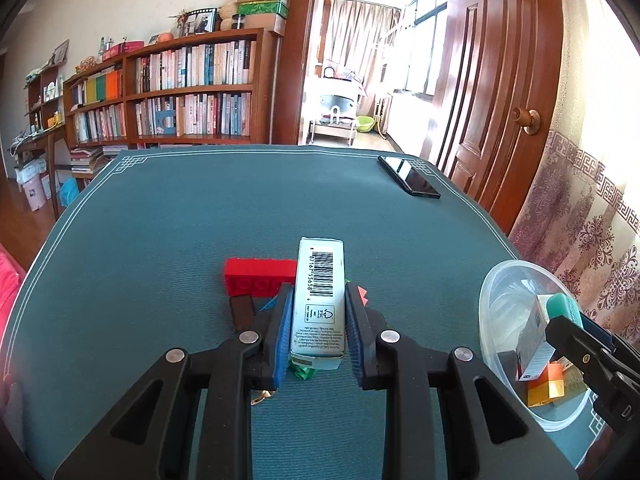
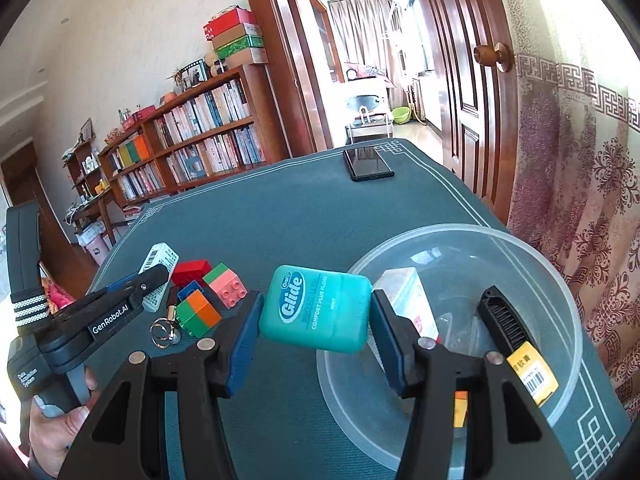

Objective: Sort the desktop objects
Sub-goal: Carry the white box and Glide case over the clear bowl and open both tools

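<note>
Left gripper [image 1: 318, 312]: its blue-padded fingers [image 1: 283, 332] are drawn in to the width of a pale barcoded carton [image 1: 319, 300], one pad flat on each long side, the carton lying lengthwise between them. A red brick [image 1: 256, 276] sits on the counter [image 1: 160, 220] just left of the carton's far end; whether carton and brick touch cannot be told.

Right gripper [image 2: 316, 312]: its fingers [image 2: 246, 340] are partly closed on a teal Glide floss case [image 2: 314, 308], gripping it by its left and right edges. The case is held at the near left rim of a clear plastic bowl [image 2: 560, 288], overlapping that rim in the right wrist view. Inside the bowl lie a white box [image 2: 408, 300], a black comb [image 2: 506, 324] bearing a yellow label, and an orange block [image 2: 460, 408] partly hidden behind the right finger.

On the counter left of the right gripper: a green-and-pink block [image 2: 226, 286], a green-and-orange block [image 2: 198, 314] and a key ring [image 2: 164, 330]. A black phone [image 2: 368, 164] lies well apart, near the far edge.
</note>
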`<move>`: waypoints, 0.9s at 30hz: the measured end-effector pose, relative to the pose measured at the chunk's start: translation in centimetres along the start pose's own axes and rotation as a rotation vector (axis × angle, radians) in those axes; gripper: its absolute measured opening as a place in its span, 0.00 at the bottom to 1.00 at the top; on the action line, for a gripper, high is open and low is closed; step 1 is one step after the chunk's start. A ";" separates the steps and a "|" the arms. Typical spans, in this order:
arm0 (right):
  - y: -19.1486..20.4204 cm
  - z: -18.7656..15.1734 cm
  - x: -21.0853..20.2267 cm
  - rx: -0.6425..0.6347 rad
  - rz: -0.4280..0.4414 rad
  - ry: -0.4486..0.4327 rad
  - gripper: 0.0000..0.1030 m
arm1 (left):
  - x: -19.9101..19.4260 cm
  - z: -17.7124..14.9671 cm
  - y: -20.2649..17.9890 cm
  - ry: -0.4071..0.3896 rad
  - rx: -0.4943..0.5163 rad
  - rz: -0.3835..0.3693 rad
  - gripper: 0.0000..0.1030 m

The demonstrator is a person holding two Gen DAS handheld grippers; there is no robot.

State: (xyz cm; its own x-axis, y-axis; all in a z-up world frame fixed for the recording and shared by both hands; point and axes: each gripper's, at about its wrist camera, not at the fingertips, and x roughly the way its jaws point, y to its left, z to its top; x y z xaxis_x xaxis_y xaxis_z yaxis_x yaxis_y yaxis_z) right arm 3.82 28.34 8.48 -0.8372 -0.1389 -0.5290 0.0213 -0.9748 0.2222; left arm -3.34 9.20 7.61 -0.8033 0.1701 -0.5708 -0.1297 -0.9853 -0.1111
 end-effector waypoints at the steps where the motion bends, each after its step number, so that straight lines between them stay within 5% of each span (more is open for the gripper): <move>1: -0.3 0.1 -0.2 0.000 -0.016 -0.010 0.56 | 0.0 0.0 -0.6 0.001 0.010 -0.008 0.26; 21: -10.4 -0.1 0.7 0.198 -0.200 0.033 0.58 | 1.7 0.4 -9.8 0.063 0.149 -0.151 0.26; 27: -11.3 -0.2 -0.2 0.204 -0.239 0.011 0.71 | 1.6 0.5 -12.6 0.061 0.198 -0.195 0.26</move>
State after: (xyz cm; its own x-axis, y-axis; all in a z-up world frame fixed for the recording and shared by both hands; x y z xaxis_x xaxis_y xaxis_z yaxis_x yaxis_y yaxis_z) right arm 3.88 39.38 5.87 -0.7995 0.0869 -0.5944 -0.2863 -0.9250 0.2498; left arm -3.29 21.84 8.45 -0.7163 0.3511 -0.6030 -0.3938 -0.9168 -0.0659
